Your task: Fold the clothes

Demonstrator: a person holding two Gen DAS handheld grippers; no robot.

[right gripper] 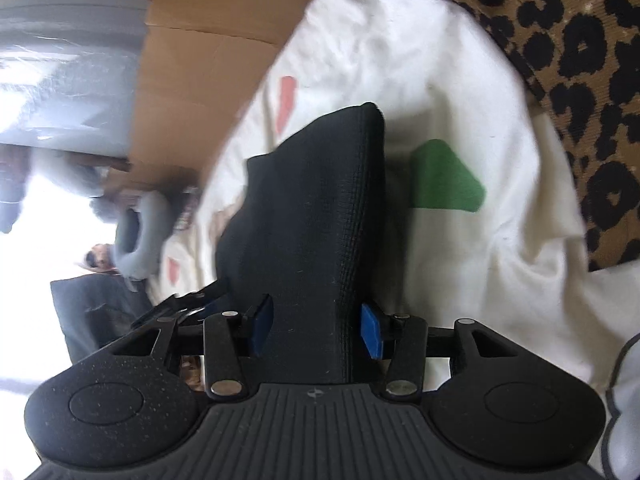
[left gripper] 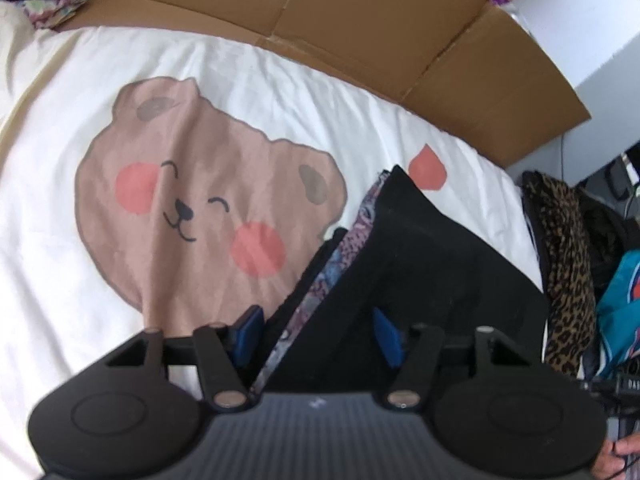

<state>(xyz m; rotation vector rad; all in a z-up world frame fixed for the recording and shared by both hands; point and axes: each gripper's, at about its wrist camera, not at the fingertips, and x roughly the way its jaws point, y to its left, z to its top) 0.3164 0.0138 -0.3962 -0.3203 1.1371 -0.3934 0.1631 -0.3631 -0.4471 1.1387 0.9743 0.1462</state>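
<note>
- White bedsheet with a brown bear print point(left gripper: 192, 184) is your work surface; brown corrugated cardboard sheet point(left gripper: 360, 28) lies beyond it, ahead of your left gripper.
- Your left gripper point(left gripper: 320, 328) has its blue pads narrowed onto a bundle: black knit garment point(left gripper: 420, 248) plus a purple patterned fabric layer point(left gripper: 352, 240) at the bundle's left edge. I can't tell whether that is one lined item or two.
- Your right gripper point(right gripper: 316, 332) is clamped on black knit too, the fabric standing up between the pads. Probably the same garment, but neither view shows both grips together.
- Position: garment is lifted off the sheet, held in both tools, rising ahead of the fingers.
- Progress: layers look doubled in the left grip, so some fold seems to exist. Whether this is mid-fold or carrying a finished bundle, the views don't settle.
- Count: two grippers, one black garment visible, one patterned layer, one leopard-print cloth point(right gripper: 568, 60) to the right of your right gripper, one teal item point(left gripper: 620, 312) beyond it, right of your left gripper.
- Right view is motion-blurred; far-left detail unreadable.
</note>
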